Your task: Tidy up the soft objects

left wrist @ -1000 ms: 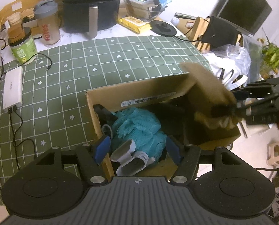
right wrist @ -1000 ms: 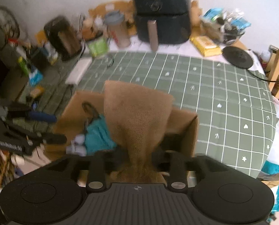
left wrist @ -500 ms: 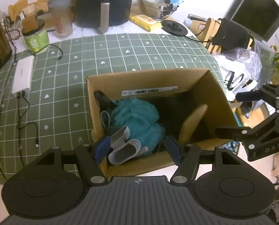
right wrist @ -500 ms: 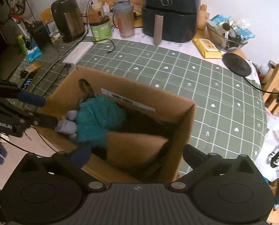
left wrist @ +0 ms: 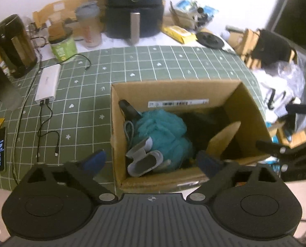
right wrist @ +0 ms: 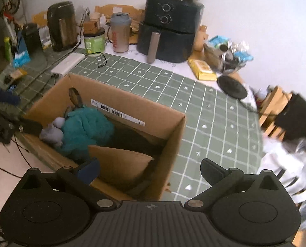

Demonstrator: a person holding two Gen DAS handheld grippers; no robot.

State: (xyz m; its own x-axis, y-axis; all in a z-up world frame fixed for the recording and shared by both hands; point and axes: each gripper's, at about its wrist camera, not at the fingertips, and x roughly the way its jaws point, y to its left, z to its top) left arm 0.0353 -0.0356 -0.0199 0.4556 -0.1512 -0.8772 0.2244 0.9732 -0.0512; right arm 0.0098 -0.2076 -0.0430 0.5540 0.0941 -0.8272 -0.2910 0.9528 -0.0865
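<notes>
Soft objects are being gathered into the cardboard box (left wrist: 173,91) on the bench (left wrist: 144,65).
The teal pouf (left wrist: 161,131), grey slippers (left wrist: 142,160) and tan cushion (right wrist: 120,164) are lying inside; little seems left. Left gripper (left wrist: 151,161) and right gripper (right wrist: 151,171) are being angled downward over the near rim, jaws just opened wide, nothing between them.

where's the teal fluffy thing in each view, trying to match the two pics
Left wrist view: the teal fluffy thing sits centre frame, in the left half of the cardboard box, behind the grey rolled item.
Right wrist view: it lies left of centre, at the box's left end.
Shared landmark: the white barcode label on the box's inner far wall, just behind it.
</notes>
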